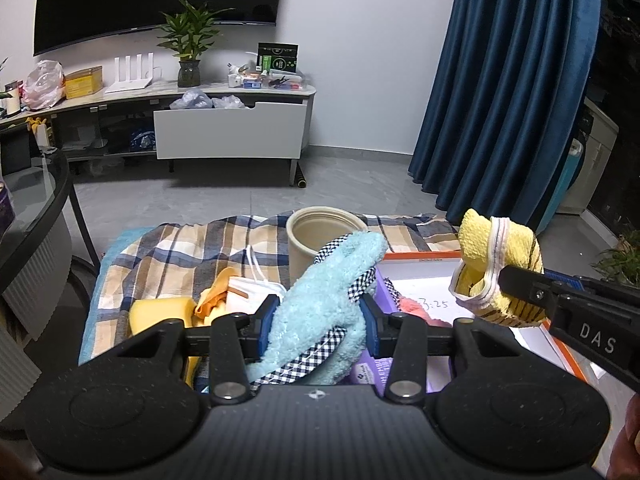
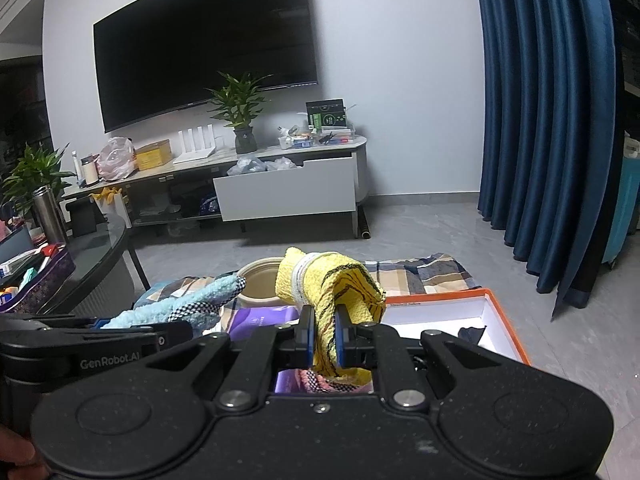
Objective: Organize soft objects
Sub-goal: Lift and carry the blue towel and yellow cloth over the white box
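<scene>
My left gripper (image 1: 318, 320) is shut on a fluffy light-blue cloth (image 1: 328, 292) with a black-and-white checked trim, held up over the plaid-covered table (image 1: 180, 252). In the right wrist view that blue cloth (image 2: 180, 304) shows at the left. My right gripper (image 2: 324, 338) is shut on a yellow towel (image 2: 332, 284) with dark stripes and a white band, lifted above the white box with an orange rim (image 2: 500, 320). From the left wrist view the yellow towel (image 1: 496, 256) hangs at the right, over the box (image 1: 420, 280).
A beige round pot (image 1: 316, 236) stands behind the cloths. A yellow sponge (image 1: 160, 312), an orange cloth, a white mask (image 1: 256, 284) and a purple packet (image 2: 260, 320) lie on the table. A glass side table (image 1: 36, 208) stands left, blue curtains (image 1: 500, 80) right.
</scene>
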`<state>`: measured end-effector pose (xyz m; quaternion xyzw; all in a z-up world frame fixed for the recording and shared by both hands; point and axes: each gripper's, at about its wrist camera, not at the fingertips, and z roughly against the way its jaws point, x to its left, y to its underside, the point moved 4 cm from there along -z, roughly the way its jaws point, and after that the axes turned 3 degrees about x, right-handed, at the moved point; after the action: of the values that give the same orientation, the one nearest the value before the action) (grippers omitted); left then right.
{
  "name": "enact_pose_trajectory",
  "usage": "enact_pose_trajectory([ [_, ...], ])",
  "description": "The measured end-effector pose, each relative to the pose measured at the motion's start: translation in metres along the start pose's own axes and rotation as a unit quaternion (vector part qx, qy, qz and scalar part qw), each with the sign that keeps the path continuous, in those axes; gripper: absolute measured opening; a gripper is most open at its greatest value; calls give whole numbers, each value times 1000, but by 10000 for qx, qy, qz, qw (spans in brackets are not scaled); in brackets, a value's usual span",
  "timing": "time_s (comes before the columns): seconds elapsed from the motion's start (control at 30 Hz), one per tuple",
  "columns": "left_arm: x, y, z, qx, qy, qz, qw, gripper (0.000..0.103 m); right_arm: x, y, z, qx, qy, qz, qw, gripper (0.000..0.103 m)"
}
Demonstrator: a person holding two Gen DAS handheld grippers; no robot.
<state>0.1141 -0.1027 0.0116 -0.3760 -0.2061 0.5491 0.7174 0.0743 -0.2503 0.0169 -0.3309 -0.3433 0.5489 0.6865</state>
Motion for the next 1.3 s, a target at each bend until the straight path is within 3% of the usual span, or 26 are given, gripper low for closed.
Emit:
enact_pose_trajectory([
  [1.3,-78,17,-36,344,813,-667,9939,43,-107,31,6,278,889,-568,9940,13],
])
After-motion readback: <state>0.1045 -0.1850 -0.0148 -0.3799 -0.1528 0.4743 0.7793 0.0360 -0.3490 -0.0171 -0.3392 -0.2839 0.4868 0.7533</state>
